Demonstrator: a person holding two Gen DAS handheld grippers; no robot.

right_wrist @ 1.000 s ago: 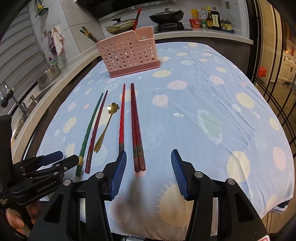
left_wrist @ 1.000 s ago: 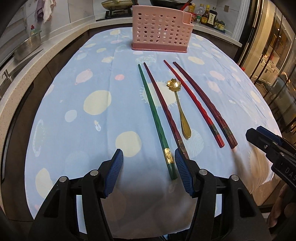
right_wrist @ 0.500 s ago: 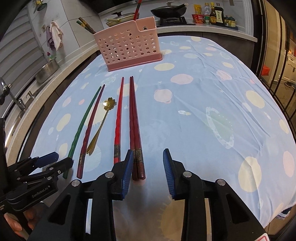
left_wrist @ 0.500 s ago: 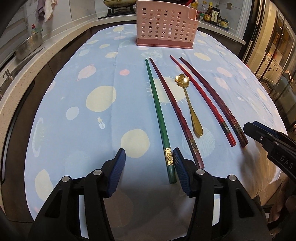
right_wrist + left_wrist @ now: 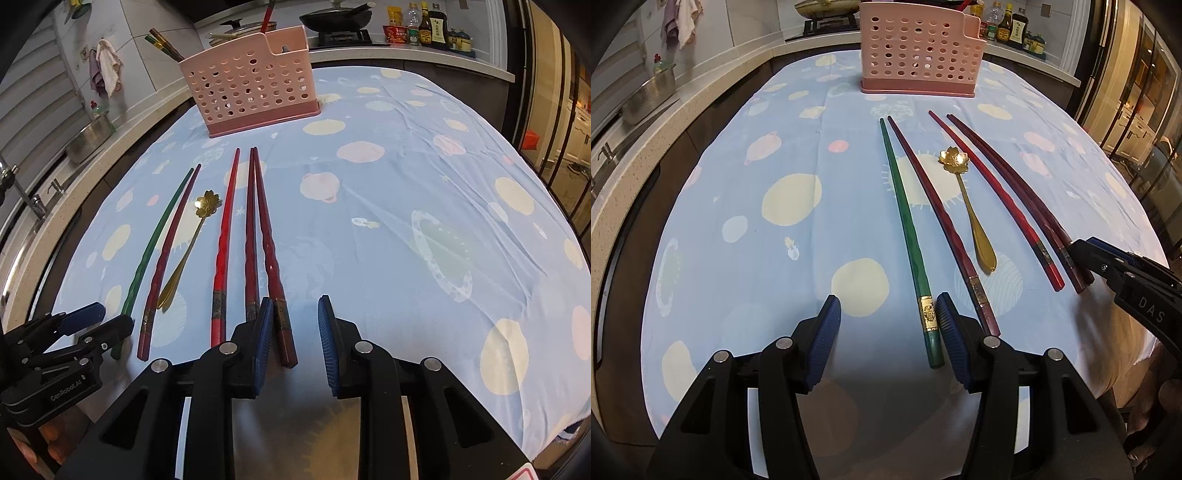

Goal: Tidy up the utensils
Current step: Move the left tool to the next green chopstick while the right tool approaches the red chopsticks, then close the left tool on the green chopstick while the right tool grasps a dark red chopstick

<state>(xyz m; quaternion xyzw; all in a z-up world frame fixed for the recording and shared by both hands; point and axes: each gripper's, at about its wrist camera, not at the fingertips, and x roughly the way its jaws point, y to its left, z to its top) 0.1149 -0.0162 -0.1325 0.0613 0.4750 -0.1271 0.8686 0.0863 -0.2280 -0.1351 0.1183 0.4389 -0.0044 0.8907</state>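
A pink perforated utensil basket (image 5: pixel 919 48) stands at the far end of the blue dotted tablecloth (image 5: pixel 738 184). Before it lie a green chopstick (image 5: pixel 908 236), a dark red chopstick (image 5: pixel 938 206), a gold flower spoon (image 5: pixel 971 210), a bright red chopstick (image 5: pixel 997 199) and a dark red pair (image 5: pixel 1027 195). My left gripper (image 5: pixel 888 332) is open, with the green chopstick's thick end just inside its right finger. My right gripper (image 5: pixel 295 332) is closing. One stick of the dark red pair (image 5: pixel 280 321) lies between its jaws beside the left pad, clear of the right pad.
The basket (image 5: pixel 251 85) holds a few chopsticks (image 5: pixel 162 40). A counter with a metal pot (image 5: pixel 88 136) and a tap runs along the left. A stove, pans and sauce bottles (image 5: pixel 428 26) stand behind the table. The cloth's near edge hangs right under both grippers.
My right gripper has sunk toward the near ends of the dark red pair and its jaws have narrowed around one stick. The left gripper keeps its place and opening.
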